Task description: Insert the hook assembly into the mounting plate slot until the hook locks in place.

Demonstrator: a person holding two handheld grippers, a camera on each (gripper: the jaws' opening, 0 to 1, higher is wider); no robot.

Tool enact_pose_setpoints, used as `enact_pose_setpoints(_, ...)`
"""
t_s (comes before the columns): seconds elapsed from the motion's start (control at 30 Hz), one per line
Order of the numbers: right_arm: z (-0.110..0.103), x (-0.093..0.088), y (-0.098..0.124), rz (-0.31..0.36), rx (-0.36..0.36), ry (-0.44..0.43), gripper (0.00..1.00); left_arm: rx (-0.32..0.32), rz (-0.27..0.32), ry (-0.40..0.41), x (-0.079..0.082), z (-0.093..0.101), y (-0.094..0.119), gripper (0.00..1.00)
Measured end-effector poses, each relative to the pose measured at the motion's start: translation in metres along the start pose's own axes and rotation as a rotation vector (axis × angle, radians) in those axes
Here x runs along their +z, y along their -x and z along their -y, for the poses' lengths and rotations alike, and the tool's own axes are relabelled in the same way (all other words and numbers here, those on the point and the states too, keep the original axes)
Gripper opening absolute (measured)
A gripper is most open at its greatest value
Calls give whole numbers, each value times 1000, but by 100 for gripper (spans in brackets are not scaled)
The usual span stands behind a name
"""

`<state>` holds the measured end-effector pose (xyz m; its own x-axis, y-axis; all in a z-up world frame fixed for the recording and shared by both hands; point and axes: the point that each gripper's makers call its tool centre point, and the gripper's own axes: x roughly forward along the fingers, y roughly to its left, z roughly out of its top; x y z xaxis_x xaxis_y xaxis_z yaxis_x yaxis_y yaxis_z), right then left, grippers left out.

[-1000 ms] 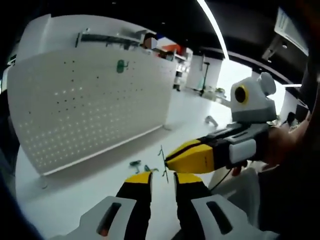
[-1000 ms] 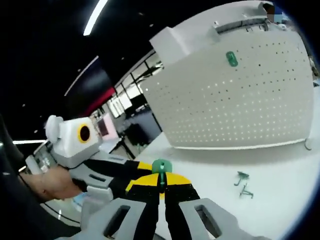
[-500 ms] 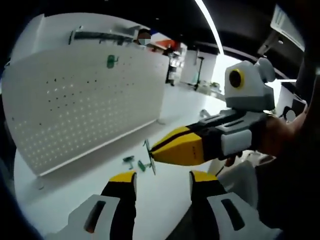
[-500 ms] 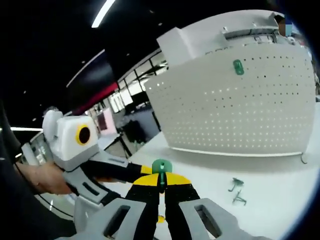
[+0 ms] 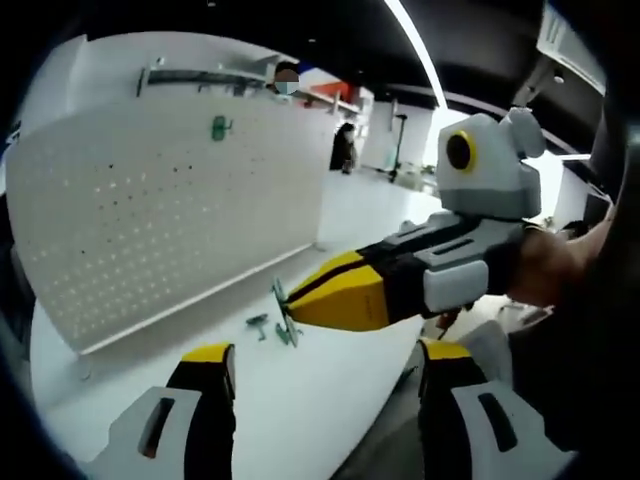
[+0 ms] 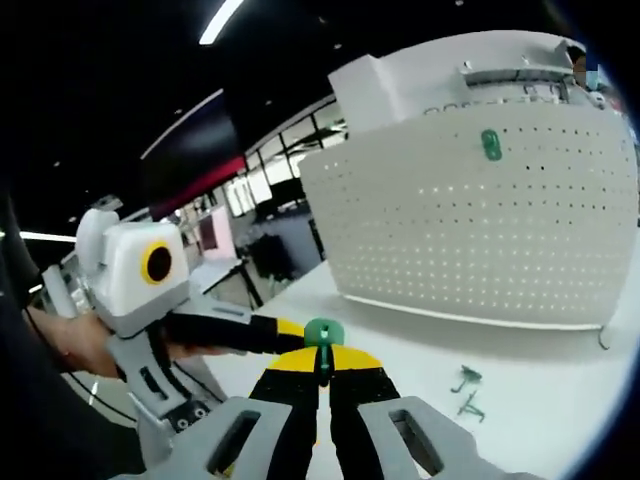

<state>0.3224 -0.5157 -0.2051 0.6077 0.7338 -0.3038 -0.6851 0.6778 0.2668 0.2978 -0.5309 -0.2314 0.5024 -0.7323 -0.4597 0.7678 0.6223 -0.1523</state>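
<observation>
Hook assembly (image 6: 322, 345): green, pinched at the tip of the right gripper (image 6: 322, 372), jaws closed on it, lower centre of the right gripper view. Mounting plate (image 6: 500, 220), a white perforated board, stands upright at upper right, well apart from the hook and ahead of the jaws. One green hook (image 6: 491, 145) already sits high on it. Left gripper (image 5: 322, 372): jaws wide apart, holding nothing. Spare hooks (image 5: 270, 326) lie on the white table (image 5: 330, 380). No containers. Judged: right hand is nearer.

White pegboard (image 6: 480, 240) w/ dot grid, green hook (image 6: 491, 145) on it. Table (image 5: 330, 385) white. Grippers yellow/black; right gripper (image 6: 322, 372) pinches green hook assembly (image 6: 322, 335). Loose hooks (image 6: 467, 392) green.
</observation>
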Motion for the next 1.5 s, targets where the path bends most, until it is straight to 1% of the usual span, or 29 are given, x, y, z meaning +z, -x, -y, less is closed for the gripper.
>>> enact_pose_setpoints(0.13, -1, -1, 0, -3, -1, 13, 0, -12, 8, 9, 2, 5, 0, 83)
enact_pose_setpoints(0.23, -1, -1, 1, -4, -6, 32, 0, -28, 10, 21, 3, 9, 1, 84)
enact_pose_setpoints(0.3, -1, 0, 1, 0, -7, 25, 0, -26, 23, 25, 5, 11, 4, 85)
enact_pose_setpoints(0.37, -2, 2, 1, 9, -10, 22, 0, -30, 27, 32, 6, 13, 5, 89)
enact_pose_setpoints(0.57, -4, 3, 2, 5, -13, 46, 0, -29, 37, 36, 9, 17, 6, 97)
enact_pose_setpoints(0.7, -8, 5, 3, 5, -11, 65, 0, -17, 62, 50, 14, 15, 10, 100)
enact_pose_setpoints(0.87, -10, 5, 0, 6, -2, 74, 0, 3, 99, 74, 21, 10, 17, 100)
enact_pose_setpoints(1.07, -10, 9, -1, 19, -8, 80, 0, 29, 106, 74, 23, 3, 21, 100)
enact_pose_setpoints(1.17, -8, 12, -2, 25, -15, 87, 0, 50, 115, 57, 26, 0, 23, 100)
enact_pose_setpoints(1.27, -6, 14, -3, 32, -24, 81, 0, 60, 118, 58, 27, -2, 25, 100)
enact_pose_setpoints(1.4, 1, 18, -4, 43, -45, 102, 0, 76, 109, 52, 24, -6, 25, 100)
enact_pose_setpoints(1.5, 7, 23, -6, 52, -65, 109, 0, 86, 111, 65, 24, -10, 26, 100)
